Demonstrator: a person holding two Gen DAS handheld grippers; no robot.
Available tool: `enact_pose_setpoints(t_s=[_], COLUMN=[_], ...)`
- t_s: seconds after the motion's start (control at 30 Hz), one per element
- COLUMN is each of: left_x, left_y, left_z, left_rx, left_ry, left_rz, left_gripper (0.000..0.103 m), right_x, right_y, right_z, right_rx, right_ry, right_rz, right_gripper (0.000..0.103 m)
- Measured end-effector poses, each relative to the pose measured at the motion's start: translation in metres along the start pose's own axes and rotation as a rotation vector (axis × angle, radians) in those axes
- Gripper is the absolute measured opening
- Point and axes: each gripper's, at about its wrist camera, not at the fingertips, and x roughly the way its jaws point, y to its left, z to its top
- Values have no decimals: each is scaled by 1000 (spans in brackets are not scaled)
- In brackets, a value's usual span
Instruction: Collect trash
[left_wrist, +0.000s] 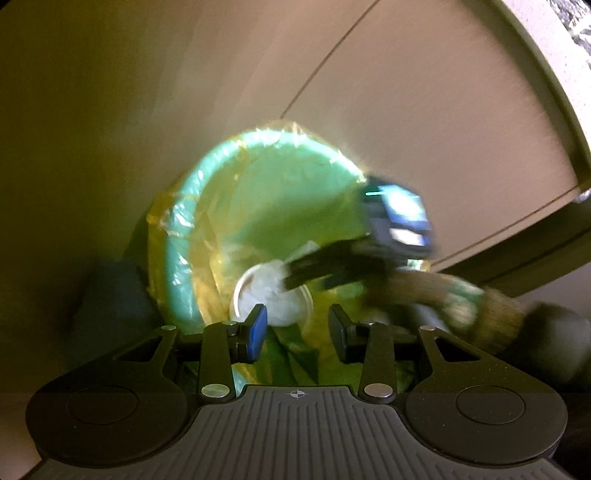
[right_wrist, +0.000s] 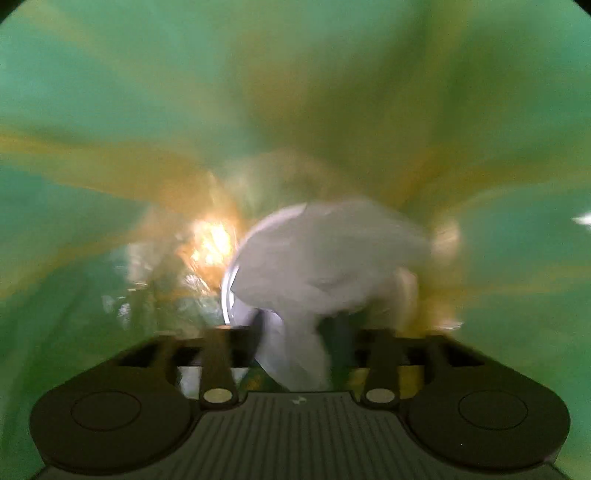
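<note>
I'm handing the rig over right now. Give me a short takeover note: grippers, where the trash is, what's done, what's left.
Left gripper: open, empty, aimed into the green bin.
Right gripper: inside the bin above the yellow liner, jaws apart, blurred; crumpled white tissue sits between and ahead of them, apparently released.
Paper cup lies at the bin bottom.
Done: tissue and cup binned.
Left: withdraw the right gripper, look for more trash.
</note>
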Motion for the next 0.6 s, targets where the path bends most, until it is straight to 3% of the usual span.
enact_pose_setpoints(t_s=[0.17, 0.3, 0.47, 0.6], left_x=[-18, -35, -75, -114], left_y=[-4, -18, -63, -112], left_z=[7, 12, 28, 50], left_rx=[2, 30, 131, 247], left_ry=[-66, -102, -194, -264], left_rz=[42, 56, 48, 112], left_gripper=[41, 41, 41, 41], right_x=[-124, -184, -243, -302], right_y=[-33, -43, -31, -13], right_z=[-21, -53, -78, -84], right_rx=[22, 19, -123, -240], right_ry=[-267, -435, -568, -704], right_rz=[36, -11, -26, -4], right_gripper=[65, 66, 66, 71])
